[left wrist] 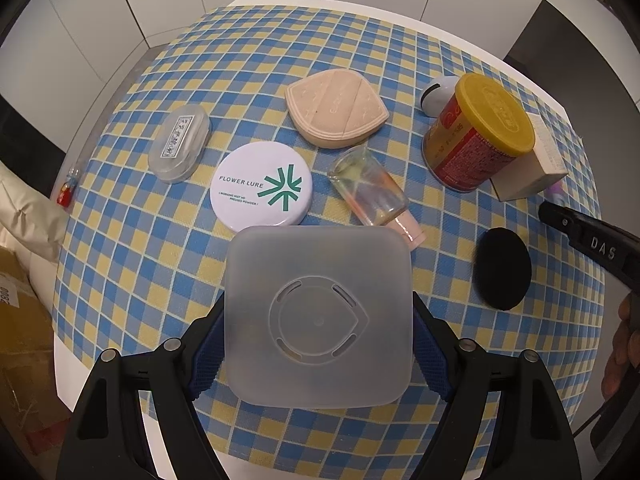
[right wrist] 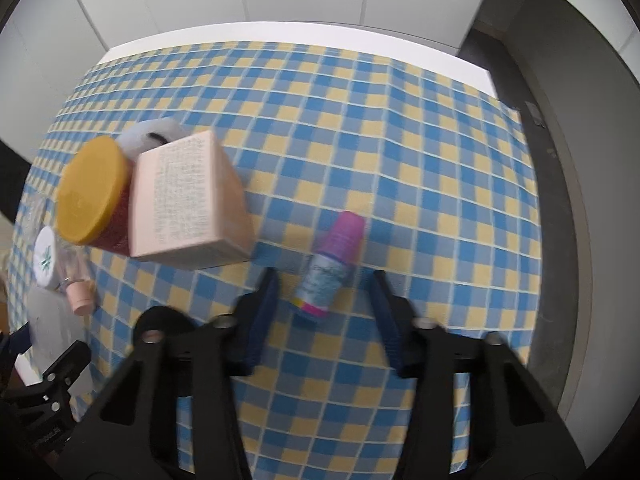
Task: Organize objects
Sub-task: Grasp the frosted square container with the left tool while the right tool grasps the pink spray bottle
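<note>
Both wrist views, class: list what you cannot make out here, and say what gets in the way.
Frosted box, left wrist view: contents hidden by its cloudy plastic.
Pink-capped bottle, right wrist view: label too blurred to read.
White round item, left wrist view: mostly hidden behind the yellow-lidded can.
Carton, right wrist view: print too small and blurred.

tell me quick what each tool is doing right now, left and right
left tool: closed on the frosted square box, pads on its sides.
right tool: open, small pink-capped bottle between the pads, not touched.
</note>
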Motion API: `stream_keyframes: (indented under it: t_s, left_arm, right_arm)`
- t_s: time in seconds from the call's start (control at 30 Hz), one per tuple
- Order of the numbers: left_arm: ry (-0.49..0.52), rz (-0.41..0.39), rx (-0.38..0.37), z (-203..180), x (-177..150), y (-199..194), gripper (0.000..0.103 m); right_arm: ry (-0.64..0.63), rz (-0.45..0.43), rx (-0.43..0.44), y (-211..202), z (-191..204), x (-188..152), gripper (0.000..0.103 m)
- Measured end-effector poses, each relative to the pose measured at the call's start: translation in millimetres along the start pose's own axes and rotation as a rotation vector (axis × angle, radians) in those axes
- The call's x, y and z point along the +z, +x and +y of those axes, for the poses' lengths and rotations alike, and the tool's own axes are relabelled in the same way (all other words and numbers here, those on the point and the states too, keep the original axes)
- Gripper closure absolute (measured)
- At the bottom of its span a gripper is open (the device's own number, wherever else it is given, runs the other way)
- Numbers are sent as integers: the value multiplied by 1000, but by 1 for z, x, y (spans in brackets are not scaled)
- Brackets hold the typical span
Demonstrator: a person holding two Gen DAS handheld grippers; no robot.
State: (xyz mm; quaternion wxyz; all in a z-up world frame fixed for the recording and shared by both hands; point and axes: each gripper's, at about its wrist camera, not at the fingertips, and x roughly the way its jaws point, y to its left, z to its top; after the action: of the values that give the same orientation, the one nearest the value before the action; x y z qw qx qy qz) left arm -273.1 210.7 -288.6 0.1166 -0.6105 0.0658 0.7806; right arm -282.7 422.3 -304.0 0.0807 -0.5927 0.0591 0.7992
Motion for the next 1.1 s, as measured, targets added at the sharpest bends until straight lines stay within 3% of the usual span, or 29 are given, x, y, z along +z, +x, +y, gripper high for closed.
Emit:
stream_keyframes:
  t_s: [0.03, 0.3, 0.47, 0.7, 1.1]
  left_arm:
    - [0, -1, 0, 1, 2, 0, 22]
    - [0, -47, -9, -4, 2, -18, 22]
    - [4, -55, -22, -3, 0, -38, 22]
    - [15, -89, -19, -5, -11, -74, 22]
    - [3, -173, -27, -9, -24, -141, 22]
  right_arm:
    - [-9, 0, -1, 0, 1, -1, 83]
    - [7, -32, 37, -10, -5, -14, 84]
    - [36, -52, 53, -32, -9, -25, 84]
    - [2, -38, 28, -77, 22, -60, 84]
    - [-31, -110, 67, -131, 21, -68, 84]
